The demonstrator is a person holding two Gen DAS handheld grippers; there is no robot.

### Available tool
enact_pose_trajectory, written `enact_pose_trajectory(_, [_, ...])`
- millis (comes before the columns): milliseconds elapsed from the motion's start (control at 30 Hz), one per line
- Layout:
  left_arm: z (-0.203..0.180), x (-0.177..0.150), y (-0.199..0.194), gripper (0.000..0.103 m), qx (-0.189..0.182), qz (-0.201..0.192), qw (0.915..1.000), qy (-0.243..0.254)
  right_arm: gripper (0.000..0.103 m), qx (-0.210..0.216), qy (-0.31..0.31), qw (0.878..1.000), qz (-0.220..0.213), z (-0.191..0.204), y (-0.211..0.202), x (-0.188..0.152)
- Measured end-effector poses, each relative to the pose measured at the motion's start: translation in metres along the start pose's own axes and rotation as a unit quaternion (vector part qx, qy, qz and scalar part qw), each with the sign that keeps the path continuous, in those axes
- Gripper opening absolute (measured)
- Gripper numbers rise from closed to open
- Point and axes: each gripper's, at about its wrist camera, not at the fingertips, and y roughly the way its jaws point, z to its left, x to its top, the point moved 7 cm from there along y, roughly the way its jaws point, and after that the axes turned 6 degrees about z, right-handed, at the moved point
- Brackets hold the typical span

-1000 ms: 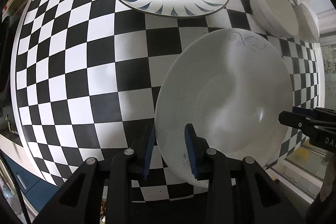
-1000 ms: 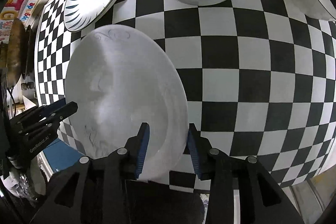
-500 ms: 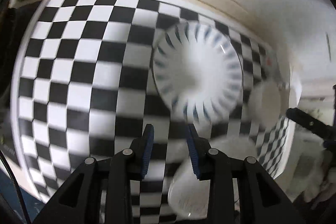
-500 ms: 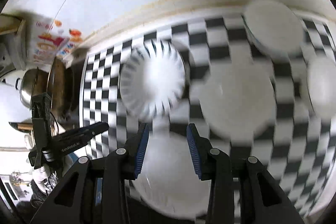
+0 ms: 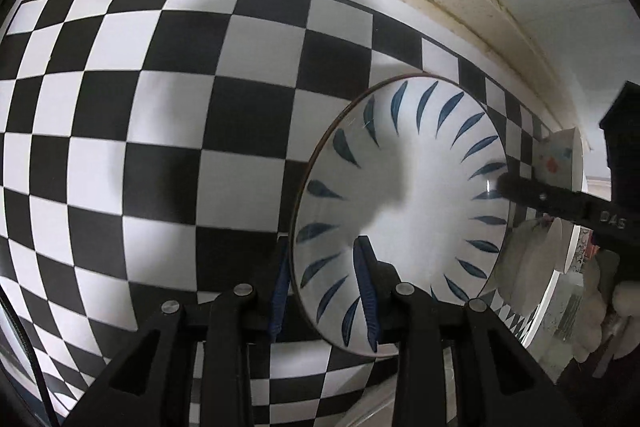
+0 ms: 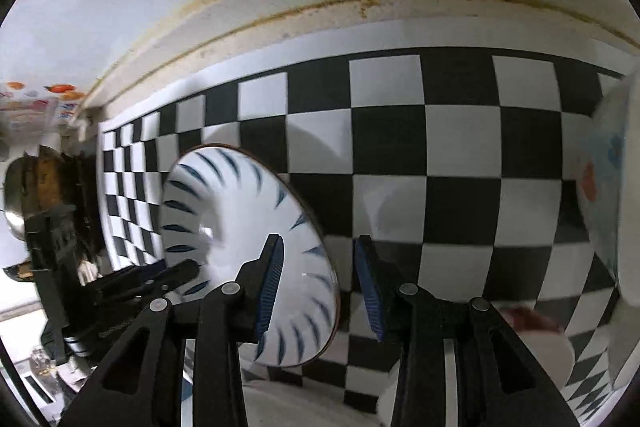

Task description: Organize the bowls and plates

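A white plate with blue leaf marks [image 5: 404, 215] lies on the black-and-white checked counter [image 5: 168, 155], near the back wall. My left gripper [image 5: 322, 291] is open with its jaws astride the plate's near-left rim. The same plate shows in the right wrist view [image 6: 240, 251]. My right gripper [image 6: 318, 283] is open with its jaws astride the plate's opposite rim. The plain white plate [image 6: 312, 403] lies just below both grippers, mostly hidden. A white bowl with coloured spots [image 6: 608, 187] stands at the right.
The stained back wall edge [image 6: 360, 3] runs close behind the plate. A metal pot [image 6: 20, 187] sits past the counter's left end. In the left wrist view, more white dishes [image 5: 536, 259] stand to the right of the patterned plate.
Both grippers let go of the plain white plate, left it on the counter and moved forward to the blue-patterned plate. Their open jaws now straddle its rim on either side.
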Motion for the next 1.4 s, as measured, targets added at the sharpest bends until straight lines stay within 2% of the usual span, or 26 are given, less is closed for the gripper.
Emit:
enact_pose_trajectory(67, [0.000, -0.001, -0.001, 0.027, 0.007, -0.004, 1.0000, 0.006, 0.035, -0.007, -0.005, 1.000, 0.011, -0.001, 0.009, 0.001])
enact_pose_trajectory(167, [0.003, -0.001, -0.004, 0.023, 0.012, -0.010, 0.9998, 0.012, 0.020, -0.003, -0.015, 0.999, 0.028, 0.002, 0.024, -0.001])
enact_pose_trajectory(467, [-0.009, -0.005, -0.005, 0.022, 0.018, -0.020, 0.9995, 0.014, 0.019, -0.027, -0.040, 0.999, -0.002, 0.004, 0.018, -0.012])
enact_pose_trajectory(867, [-0.028, -0.031, -0.048, 0.022, 0.031, -0.051, 0.9974, 0.041, 0.019, -0.014, -0.063, 0.997, -0.035, 0.012, -0.031, -0.046])
enact_pose_trajectory(1133, [-0.046, -0.064, -0.079, 0.022, 0.029, -0.058, 0.9958, 0.064, 0.019, 0.005, -0.060, 0.997, -0.054, 0.015, -0.066, -0.087])
enact_pose_trajectory(1400, [-0.067, -0.100, -0.092, 0.022, 0.040, -0.062, 0.9931, 0.092, 0.019, 0.018, -0.051, 0.997, -0.061, 0.011, -0.078, -0.143])
